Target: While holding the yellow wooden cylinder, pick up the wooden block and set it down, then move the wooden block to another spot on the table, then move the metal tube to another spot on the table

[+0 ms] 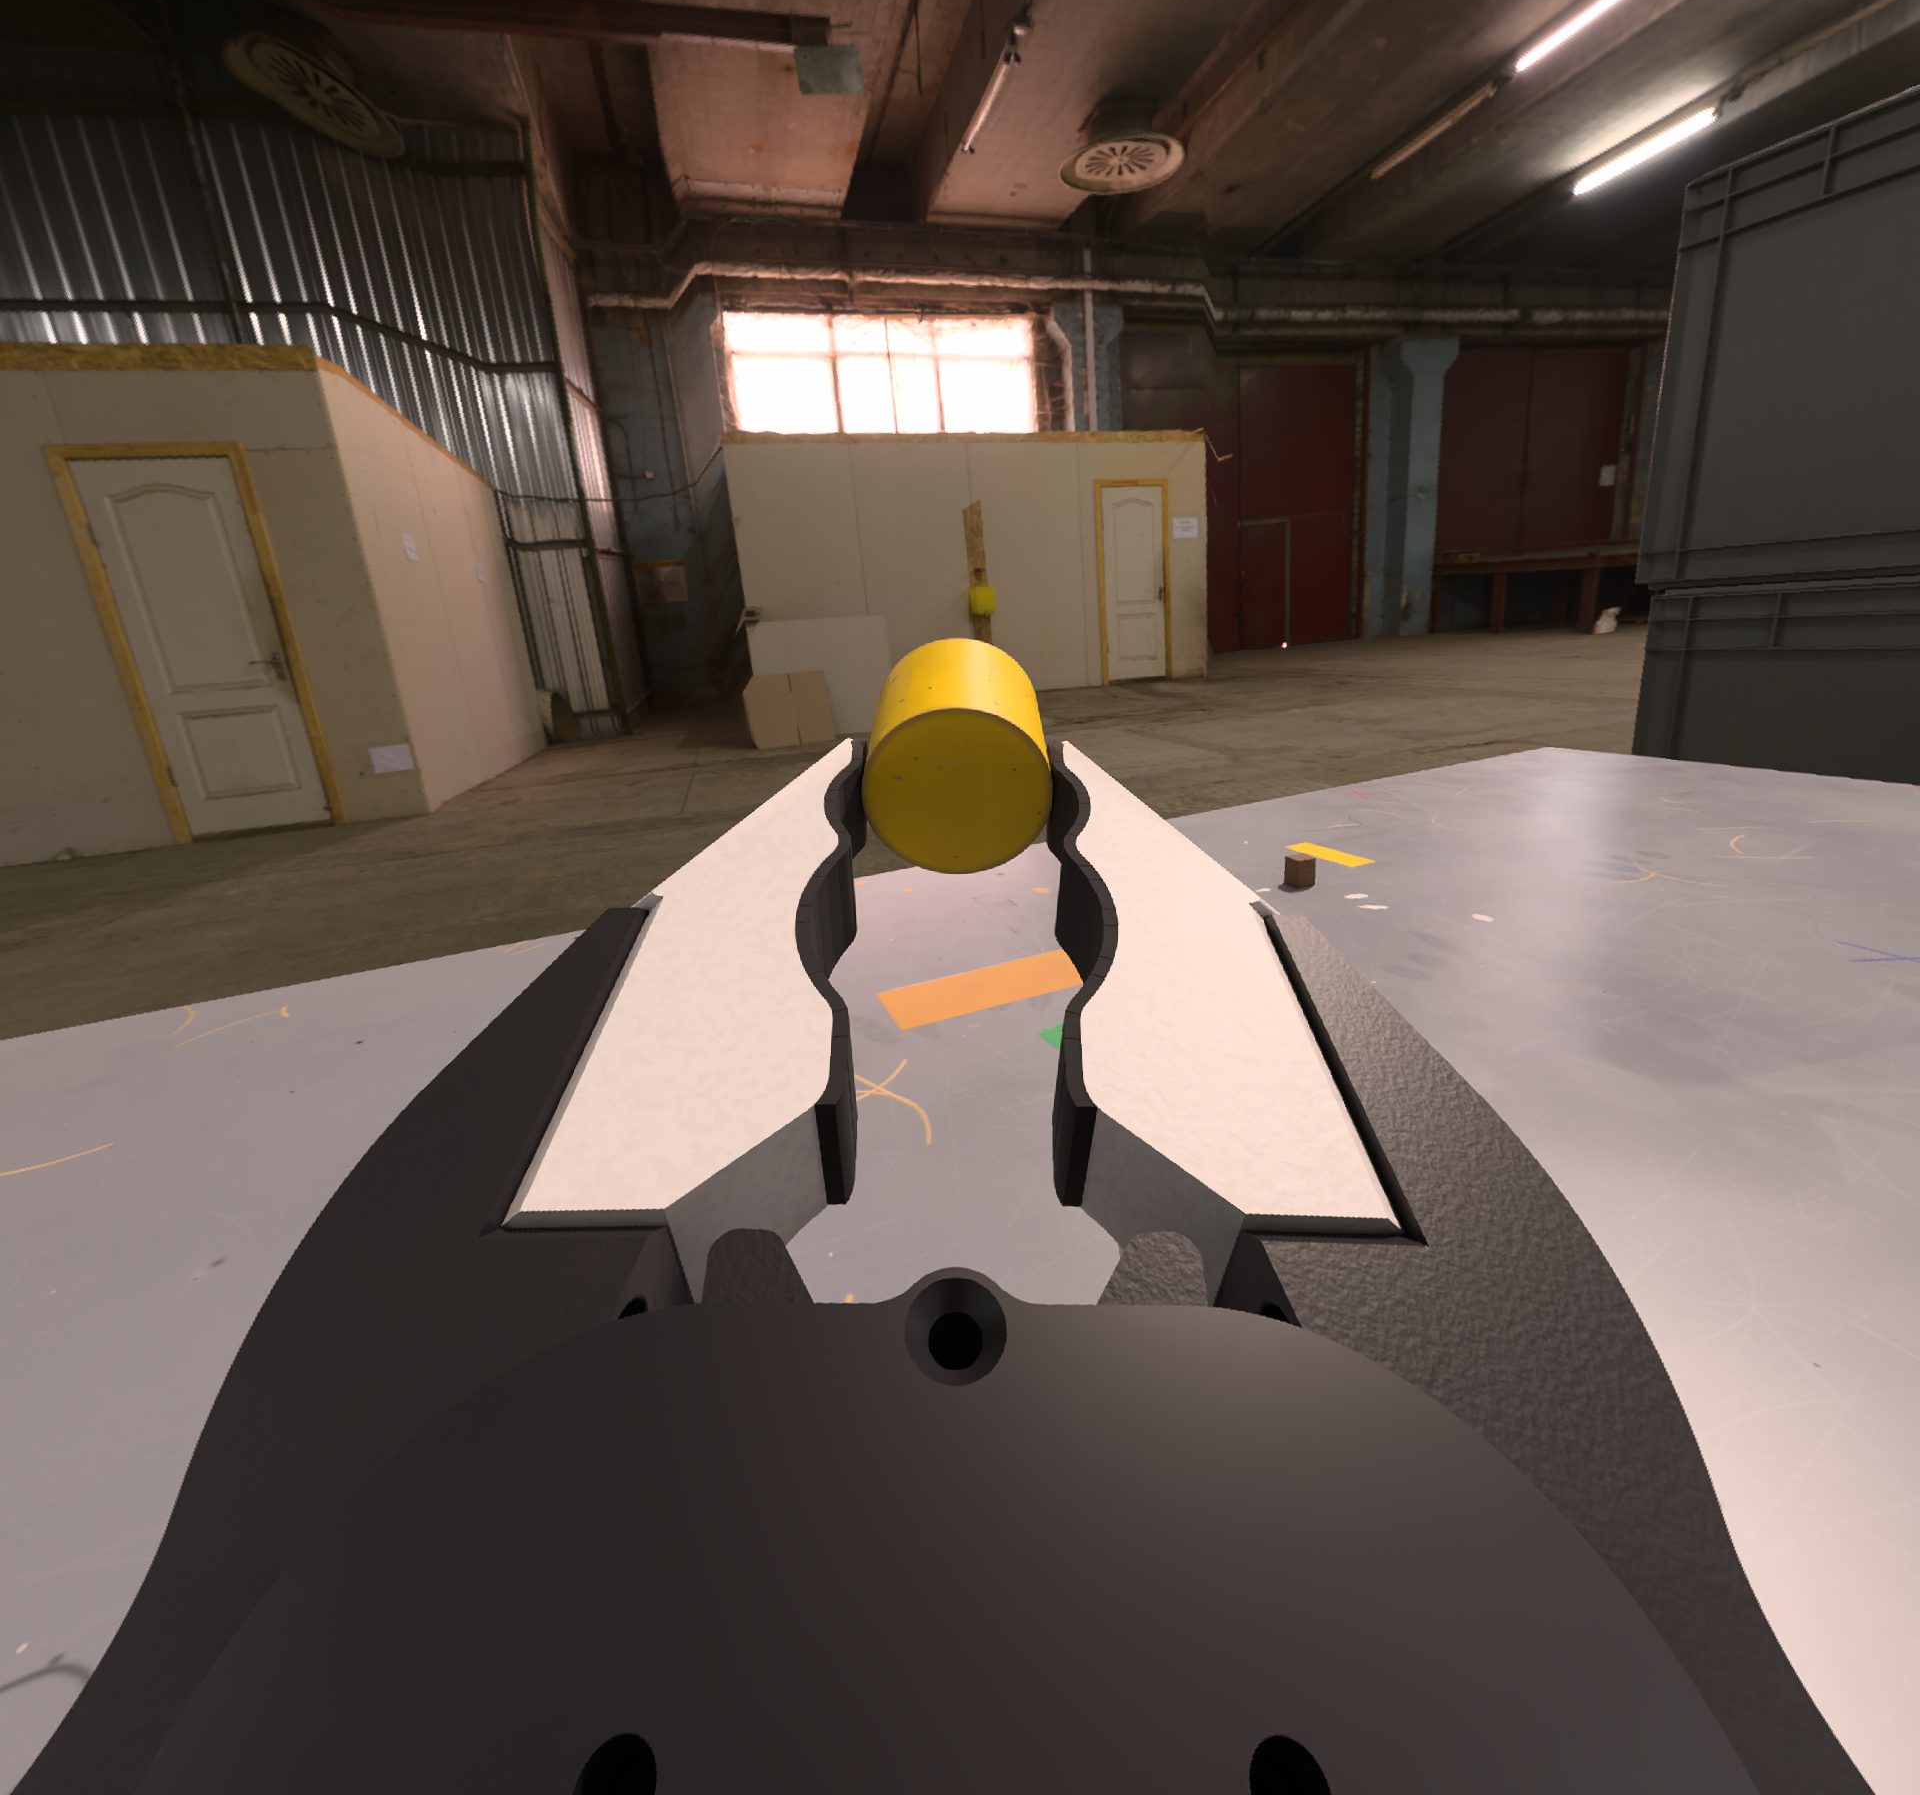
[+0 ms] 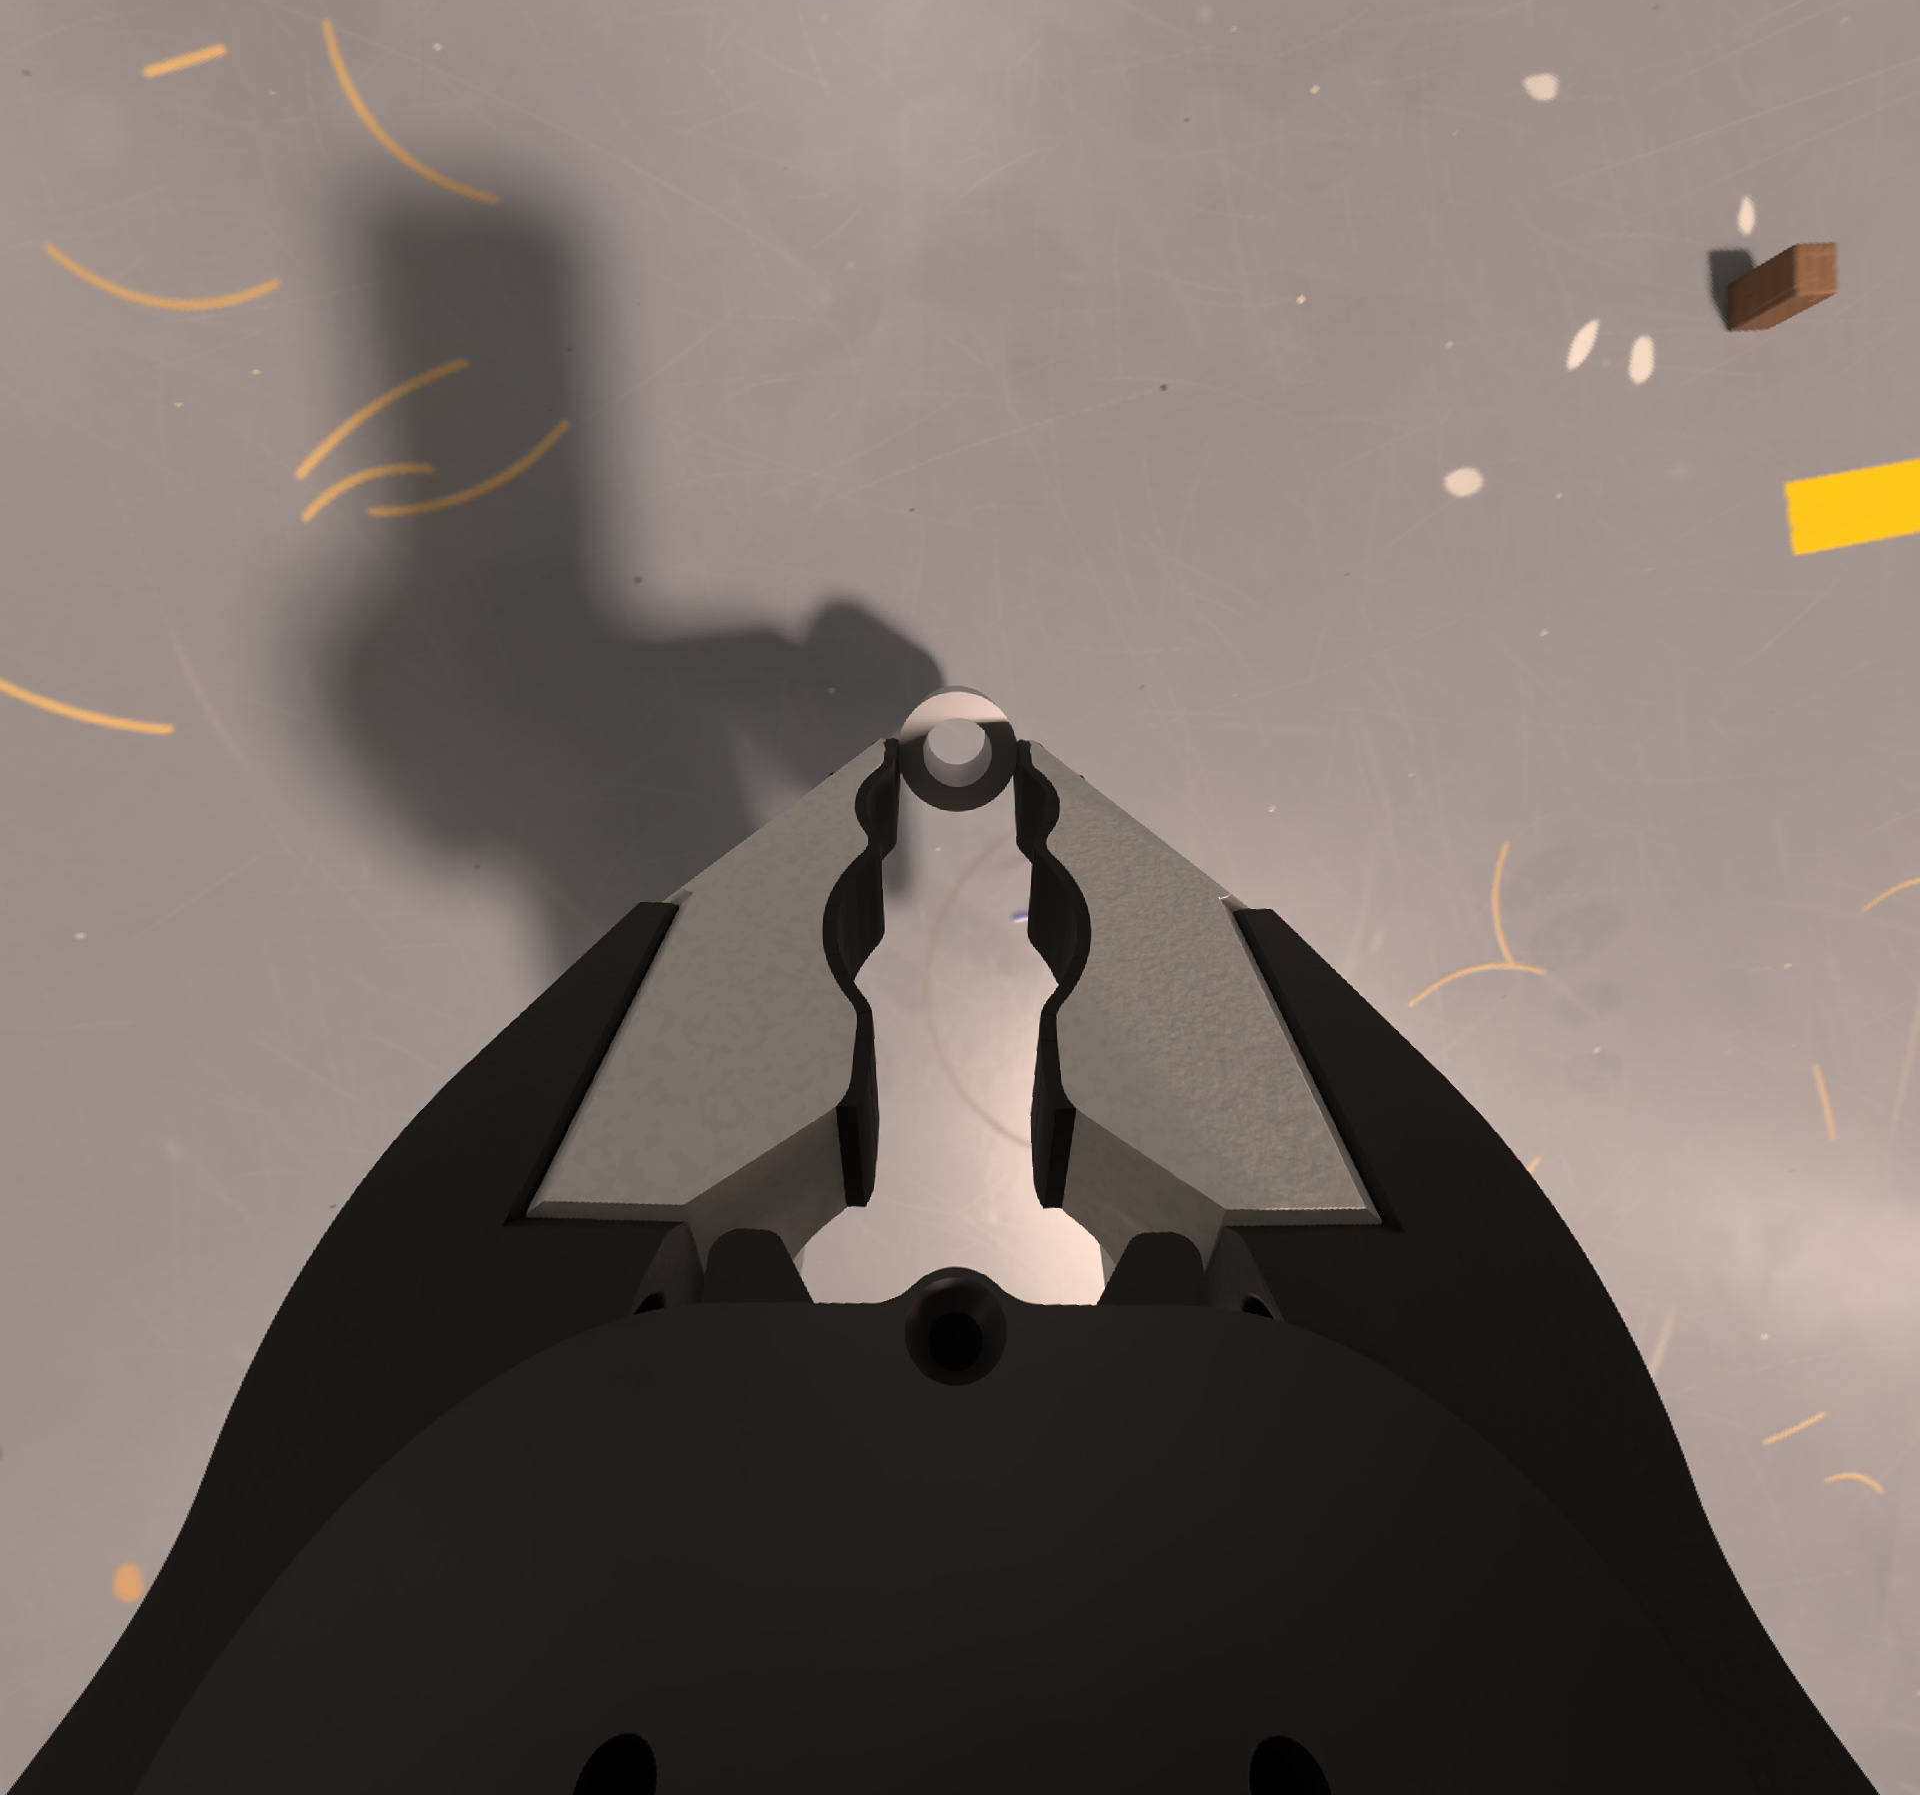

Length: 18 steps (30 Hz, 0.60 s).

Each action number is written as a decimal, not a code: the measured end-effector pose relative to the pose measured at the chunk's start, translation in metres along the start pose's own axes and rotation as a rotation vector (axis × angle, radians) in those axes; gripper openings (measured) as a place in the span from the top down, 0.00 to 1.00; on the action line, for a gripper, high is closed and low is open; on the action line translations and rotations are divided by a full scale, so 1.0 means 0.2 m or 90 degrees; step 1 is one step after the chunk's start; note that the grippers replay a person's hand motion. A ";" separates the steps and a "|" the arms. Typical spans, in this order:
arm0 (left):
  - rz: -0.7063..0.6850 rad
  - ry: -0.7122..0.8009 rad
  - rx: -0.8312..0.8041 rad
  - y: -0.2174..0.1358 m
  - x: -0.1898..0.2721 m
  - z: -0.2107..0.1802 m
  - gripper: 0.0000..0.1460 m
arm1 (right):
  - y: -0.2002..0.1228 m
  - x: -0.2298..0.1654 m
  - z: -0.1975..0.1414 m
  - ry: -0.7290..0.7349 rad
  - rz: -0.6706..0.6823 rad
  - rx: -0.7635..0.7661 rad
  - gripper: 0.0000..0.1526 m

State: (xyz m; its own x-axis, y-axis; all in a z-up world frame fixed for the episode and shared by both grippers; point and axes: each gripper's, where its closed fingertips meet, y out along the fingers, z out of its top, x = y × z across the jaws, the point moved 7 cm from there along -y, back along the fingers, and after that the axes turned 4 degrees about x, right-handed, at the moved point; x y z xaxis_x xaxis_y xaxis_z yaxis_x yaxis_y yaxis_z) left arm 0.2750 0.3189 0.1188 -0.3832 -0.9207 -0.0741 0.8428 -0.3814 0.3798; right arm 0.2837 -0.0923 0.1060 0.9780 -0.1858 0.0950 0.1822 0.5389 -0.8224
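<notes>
On my left wrist view, the left tongs (image 1: 957, 777) are pinching the yellow wooden cylinder (image 1: 956, 758) at their tips, one flat end turned back toward my camera, held up clear of the grey surface (image 1: 1621, 997). Between the fingers I see an orange strip (image 1: 977, 987) and a sliver of green marking (image 1: 1051, 1036) lying flat on the surface below. Off to the right, well apart from the tongs, the small wooden block (image 1: 1299, 869) stands on the surface just beside a yellow strip (image 1: 1330, 854). A stack of dark grey crates (image 1: 1787, 436) rises at the far right edge. This view alone gives me the hall beyond: doors, a bright window, ceiling lamps. I see neither the metal tube nor the other tongs here.

On my right wrist view I look almost straight down at the surface (image 2: 1195, 239). The right tongs (image 2: 955, 766) are closed on the metal tube (image 2: 954, 758), which I see end-on, its bore open toward me; whether its far end touches the surface I cannot tell. A broad dark shadow (image 2: 488, 519) spreads up and left of the tips. The wooden block (image 2: 1782, 286) lies at the upper right, far from the tongs, with the yellow strip (image 2: 1855, 509) below it at the frame edge. Orange scratch marks and pale spots dot the surface. The cylinder does not show here
</notes>
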 end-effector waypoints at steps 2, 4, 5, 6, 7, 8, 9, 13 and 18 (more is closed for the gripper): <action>0.000 -0.002 0.000 0.00 0.00 0.00 0.77 | -0.01 -0.03 -0.01 0.008 0.006 -0.004 0.86; 0.000 -0.004 0.000 0.00 0.00 0.00 0.77 | -0.02 -0.07 -0.02 0.015 0.010 -0.012 0.86; 0.000 -0.004 0.000 0.00 0.00 0.00 0.77 | -0.02 -0.09 -0.03 0.020 0.013 -0.017 0.86; 0.000 -0.004 0.000 0.00 0.00 0.00 0.77 | -0.03 -0.10 -0.04 0.028 0.017 -0.024 0.86; 0.000 -0.005 0.000 0.00 0.00 0.00 0.77 | -0.03 -0.12 -0.06 0.035 0.019 -0.033 0.86; 0.000 -0.005 0.001 0.00 0.00 0.00 0.77 | -0.03 -0.14 -0.07 0.040 0.018 -0.044 0.86; 0.000 -0.005 0.001 0.00 0.00 0.00 0.77 | -0.03 -0.15 -0.08 0.045 0.017 -0.054 0.86; -0.001 -0.004 0.000 0.00 0.00 0.00 0.77 | -0.03 -0.22 -0.11 0.054 0.013 -0.075 0.86; -0.002 -0.002 0.000 0.01 0.01 0.00 0.77 | 0.00 -0.26 -0.15 0.070 0.011 -0.074 0.86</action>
State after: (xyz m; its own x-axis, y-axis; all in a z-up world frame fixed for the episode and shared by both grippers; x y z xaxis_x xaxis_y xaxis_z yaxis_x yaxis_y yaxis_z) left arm 0.2757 0.3175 0.1188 -0.3875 -0.9190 -0.0728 0.8416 -0.3849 0.3790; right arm 0.2306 -0.1073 0.0856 0.9627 -0.2695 0.0238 0.1466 0.4455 -0.8832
